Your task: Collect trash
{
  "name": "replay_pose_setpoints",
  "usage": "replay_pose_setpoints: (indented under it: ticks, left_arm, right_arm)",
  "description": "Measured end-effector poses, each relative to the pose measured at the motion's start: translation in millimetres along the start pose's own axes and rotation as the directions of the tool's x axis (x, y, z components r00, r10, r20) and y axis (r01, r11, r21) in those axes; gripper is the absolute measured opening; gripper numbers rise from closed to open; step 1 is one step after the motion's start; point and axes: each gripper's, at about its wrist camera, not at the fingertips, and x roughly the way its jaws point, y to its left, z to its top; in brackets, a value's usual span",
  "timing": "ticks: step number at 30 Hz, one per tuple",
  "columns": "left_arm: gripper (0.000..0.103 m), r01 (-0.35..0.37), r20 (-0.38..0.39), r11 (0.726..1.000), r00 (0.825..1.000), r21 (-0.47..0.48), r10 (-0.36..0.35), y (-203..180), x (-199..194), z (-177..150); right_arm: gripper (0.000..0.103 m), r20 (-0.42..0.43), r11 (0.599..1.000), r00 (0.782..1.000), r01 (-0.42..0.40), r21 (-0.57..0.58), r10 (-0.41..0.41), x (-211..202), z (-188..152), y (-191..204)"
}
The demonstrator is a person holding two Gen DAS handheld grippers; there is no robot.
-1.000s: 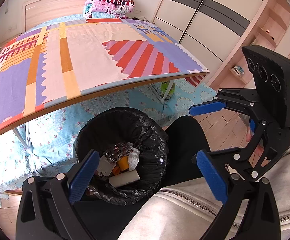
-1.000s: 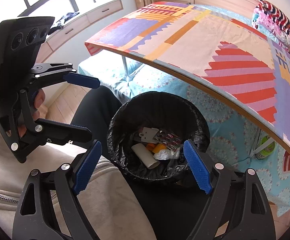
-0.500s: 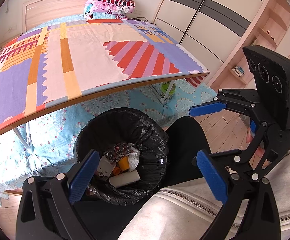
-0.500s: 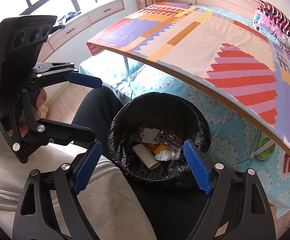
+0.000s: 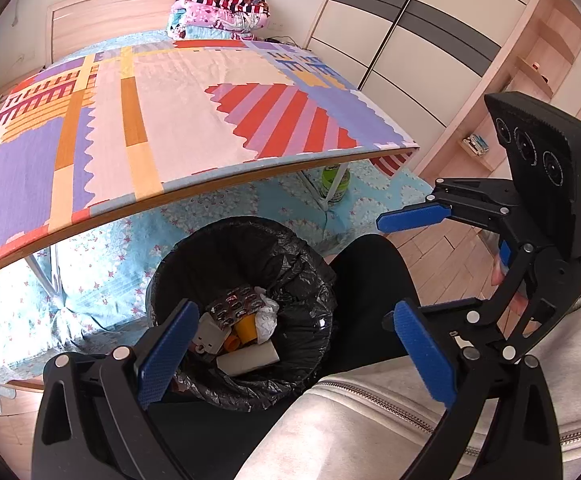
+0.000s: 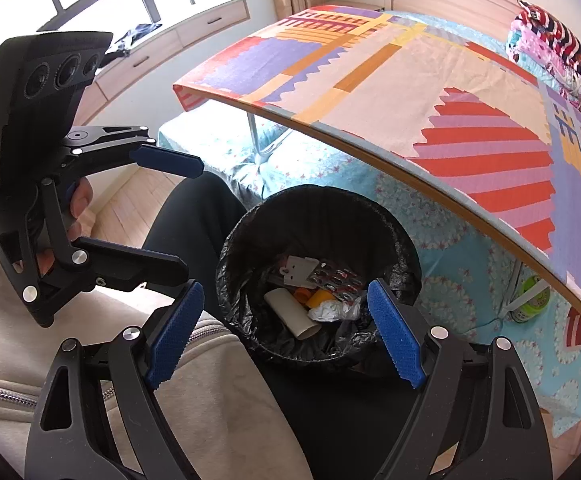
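Note:
A bin lined with a black bag (image 5: 290, 252) (image 6: 318, 208) stands on the floor under the table's front edge. In it lie a cardboard tube (image 5: 248, 358) (image 6: 288, 312), a blister pack (image 5: 236, 304) (image 6: 334, 280), an orange cap (image 5: 246, 326) (image 6: 318, 298) and crumpled white paper (image 5: 266, 316) (image 6: 334, 310). My left gripper (image 5: 294, 354) (image 6: 182, 216) hovers open above the bin's near side, with nothing between its blue pads. My right gripper (image 6: 286, 336) (image 5: 410, 264) is open too, empty, above the bin.
A table with a colourful patterned cloth (image 5: 170, 120) (image 6: 410, 80) overhangs the bin. A green bottle (image 5: 334, 184) (image 6: 528, 298) stands by a table leg. The person's black-trousered leg (image 5: 370, 280) and beige jacket (image 6: 210, 400) are beside the bin. A wardrobe (image 5: 410, 40) lines the right wall.

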Motion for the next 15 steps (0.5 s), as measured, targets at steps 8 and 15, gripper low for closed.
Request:
replay_pose_setpoints:
  ticks: [8, 15]
  left_arm:
    - [0.095, 0.0, 0.003, 1.0, 1.0, 0.006, 0.0, -1.7, 0.7, 0.1]
    - [0.095, -0.002, 0.007, 1.0, 1.0, 0.003, 0.002, 0.8, -1.5, 0.0]
  right_arm:
    - [0.084, 0.0, 1.0, 1.0, 0.003, -0.001, -0.003, -0.1, -0.2, -0.8]
    - [0.084, 0.006, 1.0, 1.0, 0.006, -0.001, -0.006, -2.0, 0.3, -0.6]
